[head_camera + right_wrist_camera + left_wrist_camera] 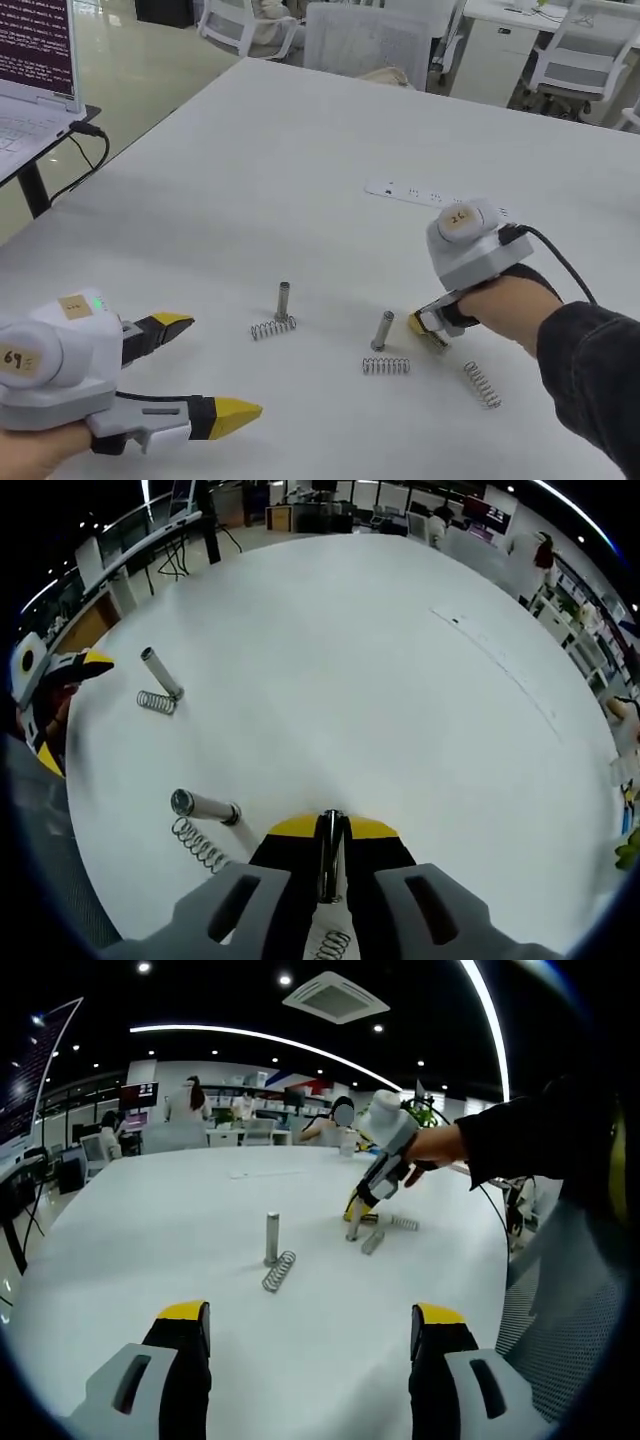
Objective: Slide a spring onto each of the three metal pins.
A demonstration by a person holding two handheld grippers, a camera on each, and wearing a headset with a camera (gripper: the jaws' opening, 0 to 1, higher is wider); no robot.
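Two metal pins stand upright on the white table [300,170]: one pin [283,300] with a spring [272,328] lying at its foot, another pin [384,330] with a spring [386,366] in front of it. A third spring [482,384] lies further right. My right gripper [428,328] points down at the table just right of the second pin, shut on a third metal pin [327,852] held between its jaws. My left gripper [205,368] hovers at the near left, open and holding nothing, facing the first pin [271,1237] and its spring [279,1270].
A white power strip [430,195] lies on the table beyond the right gripper. A laptop [35,60] sits on a side stand at the far left, with a cable hanging from it. Office chairs [370,40] line the table's far edge.
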